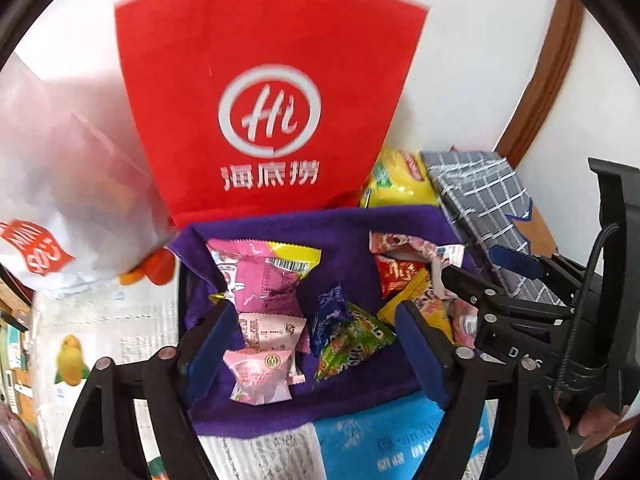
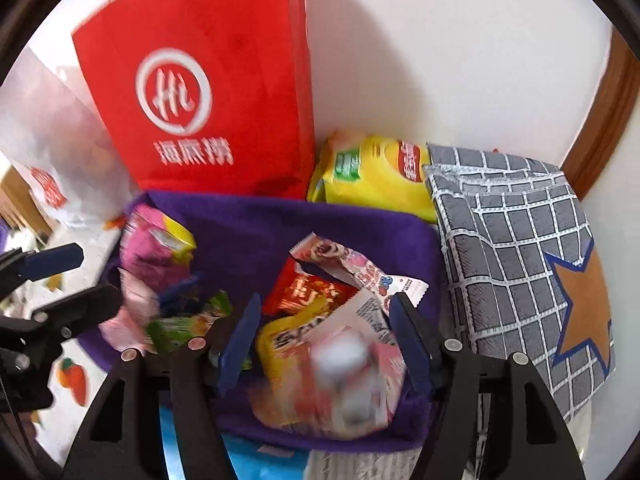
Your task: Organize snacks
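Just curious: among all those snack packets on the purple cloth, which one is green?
The green packet lying near the middle of the purple cloth, beside a dark blue wrapper. The others are pink, red, yellow or white.

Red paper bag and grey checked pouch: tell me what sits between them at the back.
A yellow snack packet stands between the red paper bag and the grey checked pouch, behind the purple basket. The right wrist view shows it best.
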A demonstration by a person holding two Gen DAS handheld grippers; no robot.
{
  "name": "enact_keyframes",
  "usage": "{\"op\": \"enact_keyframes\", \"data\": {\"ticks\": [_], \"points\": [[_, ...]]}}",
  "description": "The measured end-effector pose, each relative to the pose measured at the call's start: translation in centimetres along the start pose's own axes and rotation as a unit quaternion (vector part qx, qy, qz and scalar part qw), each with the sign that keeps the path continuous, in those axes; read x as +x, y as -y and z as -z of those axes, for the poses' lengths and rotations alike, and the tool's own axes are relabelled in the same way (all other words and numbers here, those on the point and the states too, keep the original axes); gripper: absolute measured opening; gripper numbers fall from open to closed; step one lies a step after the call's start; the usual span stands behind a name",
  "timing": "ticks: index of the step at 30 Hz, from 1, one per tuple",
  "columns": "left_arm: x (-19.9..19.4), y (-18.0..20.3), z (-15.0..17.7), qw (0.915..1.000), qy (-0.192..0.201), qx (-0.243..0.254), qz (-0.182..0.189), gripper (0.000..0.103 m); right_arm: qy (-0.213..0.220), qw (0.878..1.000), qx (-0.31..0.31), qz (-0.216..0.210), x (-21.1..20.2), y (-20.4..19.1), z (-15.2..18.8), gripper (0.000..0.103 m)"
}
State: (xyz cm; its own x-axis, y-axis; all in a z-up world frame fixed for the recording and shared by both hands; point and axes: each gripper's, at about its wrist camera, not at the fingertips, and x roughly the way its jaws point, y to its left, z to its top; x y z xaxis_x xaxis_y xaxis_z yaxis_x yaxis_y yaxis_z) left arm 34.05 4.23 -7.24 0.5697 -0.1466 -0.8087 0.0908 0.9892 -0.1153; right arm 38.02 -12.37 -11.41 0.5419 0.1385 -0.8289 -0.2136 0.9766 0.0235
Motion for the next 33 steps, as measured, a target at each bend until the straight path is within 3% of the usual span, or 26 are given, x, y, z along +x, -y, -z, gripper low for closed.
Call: {"op": "enact_keyframes", "data": {"ticks": [10,22,33], "points": [[-7.5,1.9,4.0,0.9995,0.031,-0.006,0.006,0.083,0.038,0.999,0.022,0.003,-7.9,0.0,2.9,0.071],[-16.6,4.7,12.0,0.9944,0.100,-0.018,-0.029,0.083,0.068,0.997,0.030,0.018,-17.4,-0.9,11.4,0.071],[-23.0,7.8,18.7,0.9889,0.142,-0.012,-0.043,0.083,0.098,0.994,0.047,0.006,-24.3,-0.5,18.8,0.071]]}}
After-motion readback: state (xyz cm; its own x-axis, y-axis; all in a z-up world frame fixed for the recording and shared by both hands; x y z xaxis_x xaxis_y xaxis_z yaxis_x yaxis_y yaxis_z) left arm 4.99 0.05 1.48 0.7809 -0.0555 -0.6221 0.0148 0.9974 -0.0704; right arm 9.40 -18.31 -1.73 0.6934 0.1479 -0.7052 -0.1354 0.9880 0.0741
